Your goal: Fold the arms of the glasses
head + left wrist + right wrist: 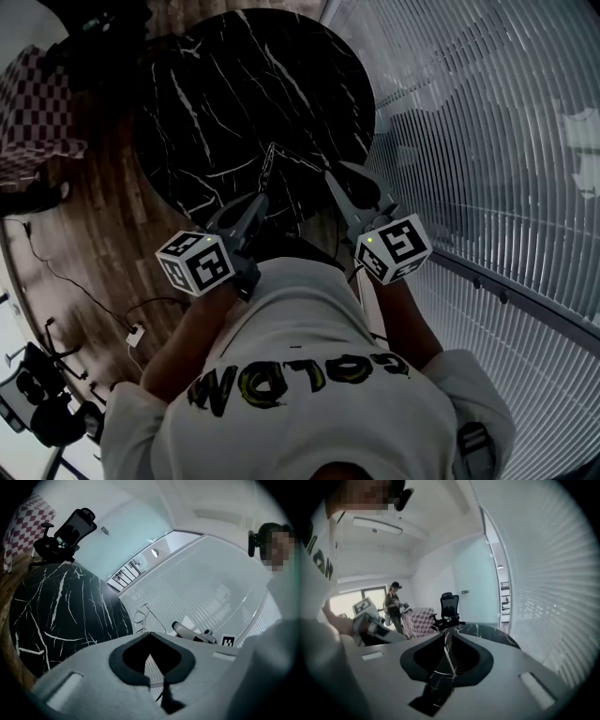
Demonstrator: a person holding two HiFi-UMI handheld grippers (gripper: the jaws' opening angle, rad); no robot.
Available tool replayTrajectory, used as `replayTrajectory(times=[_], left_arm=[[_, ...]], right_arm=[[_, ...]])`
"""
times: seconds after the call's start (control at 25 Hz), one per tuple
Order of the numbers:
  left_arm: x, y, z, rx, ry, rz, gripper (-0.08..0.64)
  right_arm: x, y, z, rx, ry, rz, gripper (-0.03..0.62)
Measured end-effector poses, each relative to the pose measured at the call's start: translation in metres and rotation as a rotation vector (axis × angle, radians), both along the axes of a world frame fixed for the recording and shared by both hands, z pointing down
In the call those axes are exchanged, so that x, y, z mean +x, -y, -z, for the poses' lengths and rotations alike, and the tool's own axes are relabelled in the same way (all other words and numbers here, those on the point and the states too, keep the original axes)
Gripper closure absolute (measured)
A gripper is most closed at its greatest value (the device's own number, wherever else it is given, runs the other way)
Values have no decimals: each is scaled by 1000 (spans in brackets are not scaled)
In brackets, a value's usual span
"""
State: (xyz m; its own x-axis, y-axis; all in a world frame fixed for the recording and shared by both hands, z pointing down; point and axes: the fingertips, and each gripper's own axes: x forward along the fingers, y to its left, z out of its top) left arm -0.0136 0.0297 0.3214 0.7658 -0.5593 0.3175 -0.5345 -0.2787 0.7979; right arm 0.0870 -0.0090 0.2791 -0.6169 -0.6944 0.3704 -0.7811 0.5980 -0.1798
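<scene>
Thin wire glasses [271, 161] stand upright over the near edge of the round black marble table [216, 103]. One arm [305, 161] sticks out to the right. My left gripper [263, 199] reaches up from below and looks shut on the bottom of the frame. In the left gripper view the glasses [142, 613] sit just past the closed jaw tips [149, 633]. My right gripper [330, 178] is at the end of that arm, its jaws a little apart. In the right gripper view [451, 631] a thin pale line, perhaps the arm, runs down the narrow gap.
A wall of white blinds [487, 141] curves close along the right. A black office chair [65, 531] and a checkered cloth [33, 112] stand beyond the table. A person [393, 604] stands far back. Cables [112, 309] lie on the wooden floor at left.
</scene>
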Motion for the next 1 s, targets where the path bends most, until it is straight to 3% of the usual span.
replayTrajectory(times=[0.12,0.4,0.6,1.0], left_arm=[[-6,2,5,3,-3,8,560],[-1,2,3,6,-10,14,560],[2,-1,2,5,-18,28,560],[3,-3,1,5,-23,23,560]], right_arm=[[-1,-2,-12,35,-161,61,526],[-8,-11,-39,90,-370,168,528],[-13,-23,-44,77,-362,191,543],[-51,-56,-48,17,-264,292,486]])
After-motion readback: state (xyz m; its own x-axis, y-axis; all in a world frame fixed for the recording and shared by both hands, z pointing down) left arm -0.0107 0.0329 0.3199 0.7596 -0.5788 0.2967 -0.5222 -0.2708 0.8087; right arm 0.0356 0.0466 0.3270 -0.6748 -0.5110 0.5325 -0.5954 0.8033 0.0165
